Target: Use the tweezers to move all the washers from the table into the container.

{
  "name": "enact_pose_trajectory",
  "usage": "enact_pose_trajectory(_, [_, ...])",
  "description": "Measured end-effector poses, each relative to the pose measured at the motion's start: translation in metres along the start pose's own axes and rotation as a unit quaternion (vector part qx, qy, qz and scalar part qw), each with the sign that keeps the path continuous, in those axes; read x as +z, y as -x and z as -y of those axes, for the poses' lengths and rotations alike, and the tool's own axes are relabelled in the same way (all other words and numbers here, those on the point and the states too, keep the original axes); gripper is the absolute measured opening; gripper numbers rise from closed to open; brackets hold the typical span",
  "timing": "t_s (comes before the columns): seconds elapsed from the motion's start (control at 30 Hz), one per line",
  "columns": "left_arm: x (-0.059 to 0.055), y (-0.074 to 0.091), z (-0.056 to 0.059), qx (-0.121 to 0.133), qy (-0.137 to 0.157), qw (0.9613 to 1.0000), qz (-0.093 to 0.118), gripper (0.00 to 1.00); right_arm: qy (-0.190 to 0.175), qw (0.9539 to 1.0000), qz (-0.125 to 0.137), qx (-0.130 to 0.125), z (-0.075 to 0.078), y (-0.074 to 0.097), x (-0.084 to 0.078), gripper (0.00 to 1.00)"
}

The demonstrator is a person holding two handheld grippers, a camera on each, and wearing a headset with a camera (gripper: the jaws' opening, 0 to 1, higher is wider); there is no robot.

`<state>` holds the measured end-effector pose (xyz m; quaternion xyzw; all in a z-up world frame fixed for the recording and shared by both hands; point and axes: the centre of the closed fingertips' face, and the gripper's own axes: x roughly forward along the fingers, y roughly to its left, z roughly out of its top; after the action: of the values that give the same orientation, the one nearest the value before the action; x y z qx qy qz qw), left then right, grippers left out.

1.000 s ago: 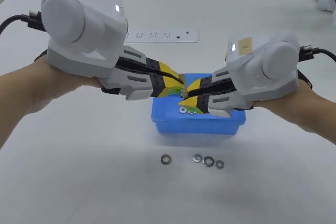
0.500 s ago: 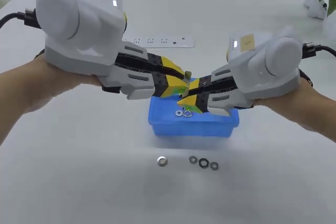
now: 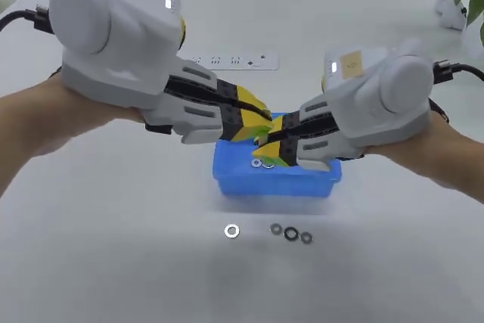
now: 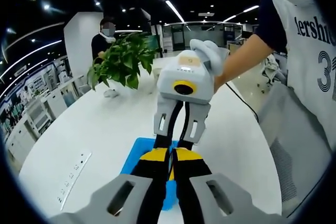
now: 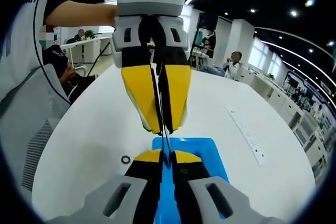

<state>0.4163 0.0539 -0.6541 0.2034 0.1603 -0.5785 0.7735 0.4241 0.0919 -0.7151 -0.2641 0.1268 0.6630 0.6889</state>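
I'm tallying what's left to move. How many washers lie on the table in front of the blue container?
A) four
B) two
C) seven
A: in the head view four washers lie on the table in front of the blue container, one apart to the left and three close together.

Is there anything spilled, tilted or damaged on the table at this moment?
Nothing stands out. The blue container sits upright and looks intact, four washers lie flat on the table in front of it, and the left gripper and the right gripper are shut on the tweezers above it.
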Motion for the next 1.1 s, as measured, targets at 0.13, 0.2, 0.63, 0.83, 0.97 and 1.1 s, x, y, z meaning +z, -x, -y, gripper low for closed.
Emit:
enact_pose_trajectory(0.13, [0.003,0.005,0.011,-0.001,0.001,1.0000,0.007,0.07,0.011,0.9999,-0.005,0.003,-0.011,0.004,0.004,0.08])
enact_pose_trajectory(0.2, [0.004,0.007,0.016,0.001,0.008,0.9999,0.014,0.07,0.013,0.9999,-0.005,0.004,-0.017,0.006,0.006,0.08])
enact_pose_trajectory(0.63, [-0.007,0.010,0.068,-0.026,0.026,0.9993,0.000,0.06,-0.001,0.9997,-0.006,0.025,-0.074,0.008,-0.004,0.08])
enact_pose_trajectory(0.83, [-0.013,0.004,0.081,-0.025,0.043,0.9987,0.007,0.06,-0.013,0.9995,-0.014,0.024,-0.085,0.010,-0.015,0.08])
enact_pose_trajectory(0.97, [-0.015,-0.002,0.089,-0.029,0.051,0.9982,0.008,0.06,-0.018,0.9993,-0.021,0.027,-0.093,0.012,-0.022,0.08])
enact_pose_trajectory(1.1, [-0.019,-0.007,0.094,-0.034,0.054,0.9979,0.004,0.06,-0.026,0.9990,-0.025,0.028,-0.097,0.012,-0.028,0.09])
